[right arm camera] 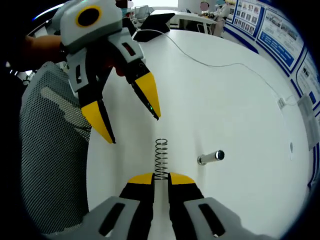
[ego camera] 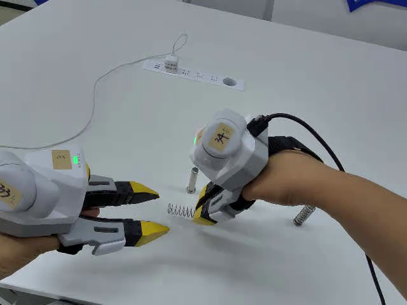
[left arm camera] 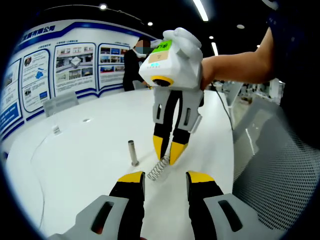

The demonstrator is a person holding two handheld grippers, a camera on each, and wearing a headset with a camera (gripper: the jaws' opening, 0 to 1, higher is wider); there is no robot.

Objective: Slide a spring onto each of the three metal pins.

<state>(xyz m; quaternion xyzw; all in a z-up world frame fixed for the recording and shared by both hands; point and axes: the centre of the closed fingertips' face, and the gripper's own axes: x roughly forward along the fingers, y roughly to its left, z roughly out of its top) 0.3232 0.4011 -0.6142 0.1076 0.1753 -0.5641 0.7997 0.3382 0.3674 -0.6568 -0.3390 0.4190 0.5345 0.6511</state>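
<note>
My right gripper [ego camera: 202,216] points down at the white table, shut on one end of a small wire spring [ego camera: 181,210] that lies along the tabletop. The spring [right arm camera: 160,157] runs straight out from its closed jaws [right arm camera: 161,177]. A bare metal pin [ego camera: 193,180] stands just behind it, also seen as pin [right arm camera: 211,157] and pin [left arm camera: 133,152]. My left gripper [ego camera: 152,211] hovers open at the lower left, its yellow tips aimed at the spring's free end [left arm camera: 159,167] and a short gap away. Another pin [ego camera: 304,216] wearing a spring stands by the right forearm.
A white power strip [ego camera: 191,73] with a plug and a thin cable lies at the back of the table. The table's near edge [ego camera: 191,295] runs below the grippers. A grey mesh chair [left arm camera: 270,165] stands beside the table.
</note>
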